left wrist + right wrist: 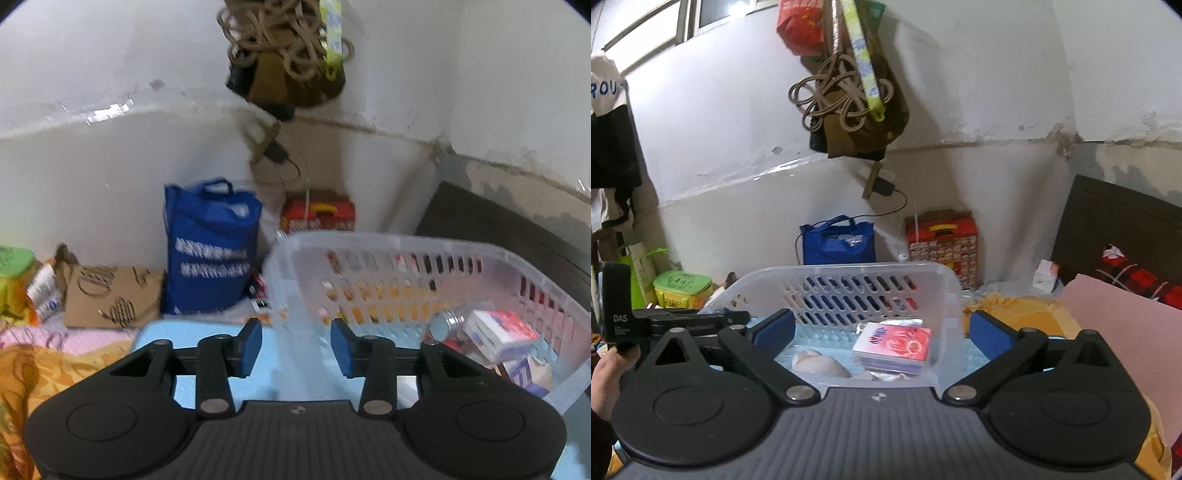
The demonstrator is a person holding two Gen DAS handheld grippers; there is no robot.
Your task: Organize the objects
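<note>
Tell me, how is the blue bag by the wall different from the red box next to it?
The blue bag is soft cloth with loop handles and an open top; the red box is stiff printed cardboard, closed, with a yellow handle patch on top. The blue bag carries white lettering; the red box is covered in small repeated pictures. The blue bag sags; the red box keeps square edges. Both stand upright against the white wall, behind the clear basket.

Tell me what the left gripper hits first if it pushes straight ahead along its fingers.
Most likely the clear plastic basket: its near corner wall already stands between the left gripper's parted pads, which do not look pressed on it. Depth is blurred, so contact may come almost at once.
</note>
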